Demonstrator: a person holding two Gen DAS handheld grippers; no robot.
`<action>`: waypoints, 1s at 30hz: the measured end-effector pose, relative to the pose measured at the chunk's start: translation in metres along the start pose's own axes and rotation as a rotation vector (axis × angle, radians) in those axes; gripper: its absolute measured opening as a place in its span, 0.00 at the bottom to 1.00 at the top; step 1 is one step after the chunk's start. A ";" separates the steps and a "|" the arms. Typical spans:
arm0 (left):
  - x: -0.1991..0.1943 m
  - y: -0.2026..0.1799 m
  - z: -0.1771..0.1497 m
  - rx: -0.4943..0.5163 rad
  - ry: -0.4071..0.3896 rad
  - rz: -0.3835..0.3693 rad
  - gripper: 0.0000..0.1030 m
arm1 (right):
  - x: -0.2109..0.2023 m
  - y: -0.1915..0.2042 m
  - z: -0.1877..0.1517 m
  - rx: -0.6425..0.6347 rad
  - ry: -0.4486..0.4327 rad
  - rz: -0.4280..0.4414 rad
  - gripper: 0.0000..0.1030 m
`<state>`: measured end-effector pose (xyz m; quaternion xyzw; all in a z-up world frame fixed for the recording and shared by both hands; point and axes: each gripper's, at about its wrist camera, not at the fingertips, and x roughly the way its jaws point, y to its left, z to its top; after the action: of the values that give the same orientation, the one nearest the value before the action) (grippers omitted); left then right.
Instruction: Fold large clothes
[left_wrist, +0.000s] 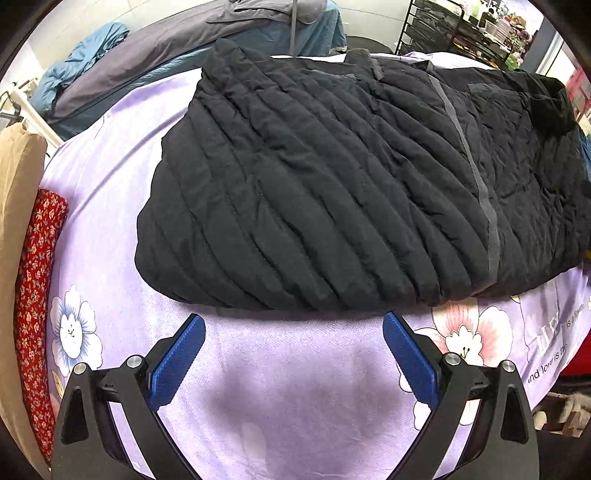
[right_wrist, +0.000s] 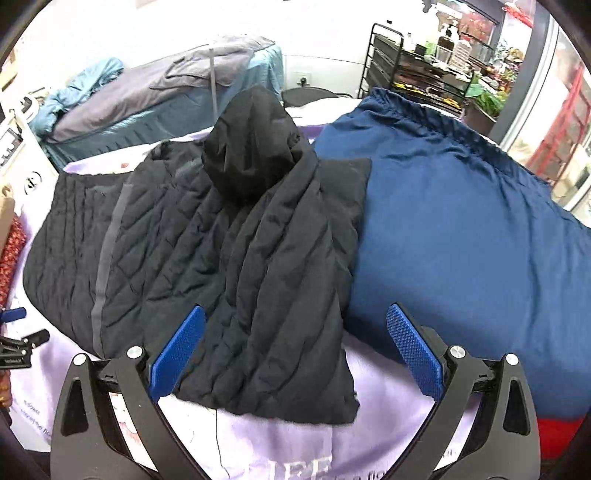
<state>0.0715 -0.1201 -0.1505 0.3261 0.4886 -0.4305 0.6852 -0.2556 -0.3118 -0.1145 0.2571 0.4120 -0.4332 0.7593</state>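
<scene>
A black quilted jacket (left_wrist: 332, 192) with a grey zipper strip lies spread on a lilac flowered bedsheet (left_wrist: 258, 387). My left gripper (left_wrist: 293, 325) is open and empty, just short of the jacket's near hem. In the right wrist view the same jacket (right_wrist: 207, 251) shows its hood (right_wrist: 251, 155) and a sleeve (right_wrist: 295, 332) lying toward me. My right gripper (right_wrist: 295, 317) is open over the sleeve's end, its jaws on either side of the cloth, not closed on it.
A blue garment (right_wrist: 461, 221) lies right of the jacket, touching it. A red flowered roll (left_wrist: 37, 295) and a beige cushion (left_wrist: 14, 206) line the bed's left edge. Grey and teal bedding (left_wrist: 184, 48) is piled behind. A black wire rack (right_wrist: 417, 62) stands at the back right.
</scene>
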 end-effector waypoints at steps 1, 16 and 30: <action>0.000 0.000 0.000 0.003 0.002 0.000 0.91 | 0.004 -0.003 0.003 -0.001 0.001 0.021 0.94; 0.004 0.012 -0.006 -0.059 0.041 -0.006 0.92 | 0.055 -0.012 0.027 0.140 0.078 0.221 0.93; 0.000 0.030 0.011 -0.103 0.023 -0.038 0.92 | 0.072 0.010 0.028 0.046 0.123 0.137 0.92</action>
<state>0.1031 -0.1166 -0.1462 0.2862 0.5239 -0.4140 0.6872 -0.2146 -0.3598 -0.1606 0.3282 0.4292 -0.3728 0.7544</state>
